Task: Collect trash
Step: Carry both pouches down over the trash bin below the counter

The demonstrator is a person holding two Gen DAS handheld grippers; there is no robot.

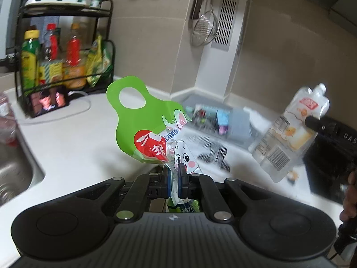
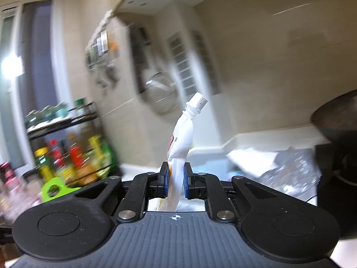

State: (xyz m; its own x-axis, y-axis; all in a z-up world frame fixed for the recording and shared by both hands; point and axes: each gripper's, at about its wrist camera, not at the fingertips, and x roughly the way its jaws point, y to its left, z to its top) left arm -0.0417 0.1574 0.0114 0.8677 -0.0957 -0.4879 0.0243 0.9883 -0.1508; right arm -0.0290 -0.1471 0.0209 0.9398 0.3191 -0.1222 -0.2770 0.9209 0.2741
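My left gripper [image 1: 175,176] is shut on a green plastic bag [image 1: 142,120] with a handle hole and a rabbit print, held above the white counter [image 1: 73,138]. My right gripper [image 2: 175,178] is shut on a white spouted drink pouch [image 2: 181,138], held upright in the air. The same pouch [image 1: 290,129] shows at the right of the left wrist view, pinched by the right gripper's fingers [image 1: 316,122]. The green bag's handle [image 2: 54,188] shows low left in the right wrist view. More wrappers [image 1: 212,120] lie blurred on the counter near the corner.
A black rack of bottles [image 1: 62,55] stands at the back left. A steel sink [image 1: 13,167] is at the far left. A strainer [image 1: 204,30] hangs on the tiled wall. A dark pot [image 2: 339,120] sits at the right on a black stove [image 1: 330,156].
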